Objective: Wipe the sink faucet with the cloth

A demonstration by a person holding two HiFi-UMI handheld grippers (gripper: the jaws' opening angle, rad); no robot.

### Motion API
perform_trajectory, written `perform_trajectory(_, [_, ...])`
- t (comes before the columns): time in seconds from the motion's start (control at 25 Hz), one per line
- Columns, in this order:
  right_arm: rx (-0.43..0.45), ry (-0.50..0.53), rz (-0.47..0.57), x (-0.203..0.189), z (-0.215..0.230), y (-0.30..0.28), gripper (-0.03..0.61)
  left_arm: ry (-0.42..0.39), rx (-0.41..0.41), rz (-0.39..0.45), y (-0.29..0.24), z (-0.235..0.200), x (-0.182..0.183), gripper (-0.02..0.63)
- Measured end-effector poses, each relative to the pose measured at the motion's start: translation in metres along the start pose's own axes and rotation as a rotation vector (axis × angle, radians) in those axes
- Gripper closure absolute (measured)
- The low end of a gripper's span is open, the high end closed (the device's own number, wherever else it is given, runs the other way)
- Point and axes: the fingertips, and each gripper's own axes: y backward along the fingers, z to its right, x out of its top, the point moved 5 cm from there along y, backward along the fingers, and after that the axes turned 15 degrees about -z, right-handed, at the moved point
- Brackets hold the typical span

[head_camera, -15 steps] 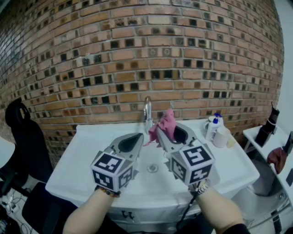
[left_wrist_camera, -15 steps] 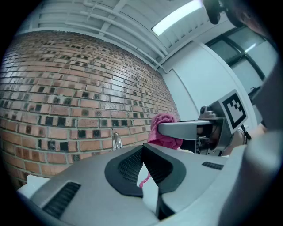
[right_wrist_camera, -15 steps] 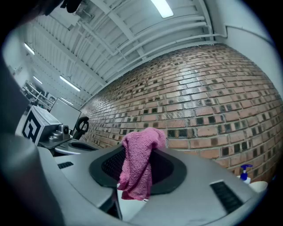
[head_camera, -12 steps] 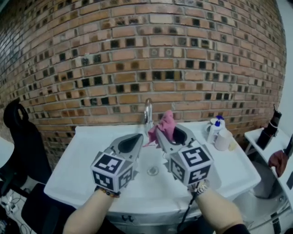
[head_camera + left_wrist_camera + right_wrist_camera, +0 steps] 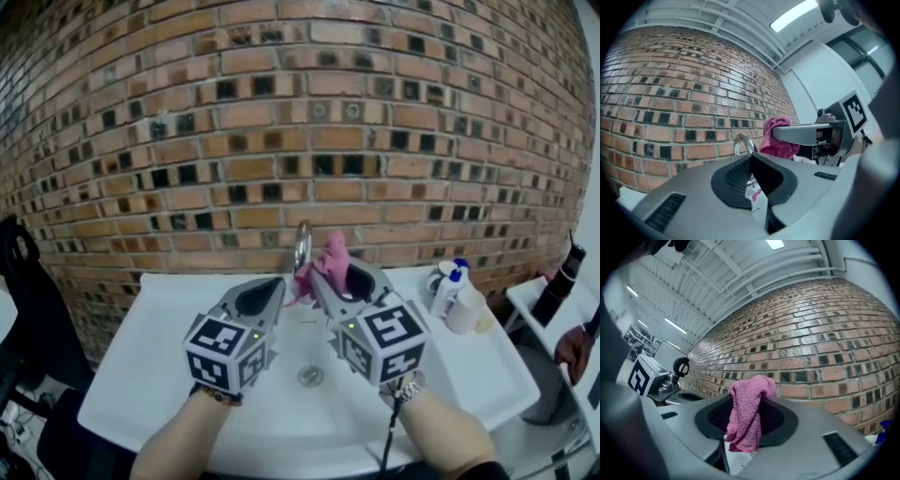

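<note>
A chrome faucet (image 5: 302,247) rises at the back of a white sink (image 5: 169,347) against a brick wall. My right gripper (image 5: 330,270) is shut on a pink cloth (image 5: 326,262), which bunches above its jaws and hangs just right of the faucet; whether cloth and spout touch I cannot tell. In the right gripper view the pink cloth (image 5: 746,418) droops between the two jaws. My left gripper (image 5: 272,289) is shut with nothing in it, pointing at the faucet (image 5: 743,142) from the left. The pink cloth (image 5: 779,138) and the right gripper's jaw show beside the spout there.
The drain (image 5: 310,376) sits in the basin below both grippers. Bottles and a white cup (image 5: 461,309) stand on the sink's right rim. A dark bottle (image 5: 561,279) and a reddish rag (image 5: 572,349) lie on a side table at far right. A black chair (image 5: 28,309) stands left.
Both grippers have moved a little up and toward the faucet, the right one carrying the pink cloth. The head view has tipped so the sink sits lower in it.
</note>
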Motion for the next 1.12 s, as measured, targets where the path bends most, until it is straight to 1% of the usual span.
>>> perform_trajectory(0.2, [0.015,-0.003,-0.017,0.005,0.004,-0.024,0.433,0.014,0.008,-0.014,-0.018,-0.015,-0.014,0.611])
perform_trajectory(0.52, [0.043,0.020,0.015,0.011,0.008,-0.047,0.436,0.011,0.006,-0.063,-0.021,-0.016,-0.032,0.611])
perform_trajectory(0.72, [0.054,-0.010,0.021,0.016,0.013,-0.052,0.436,-0.005,0.005,-0.067,-0.020,-0.012,-0.035,0.611])
perform_trajectory(0.88, [0.048,-0.038,0.052,0.019,0.022,-0.055,0.437,0.000,0.006,-0.059,-0.018,-0.010,-0.036,0.611])
perform_trajectory(1.12, [0.042,-0.092,0.057,0.026,0.038,-0.067,0.439,0.000,0.015,-0.050,-0.015,-0.014,-0.036,0.611])
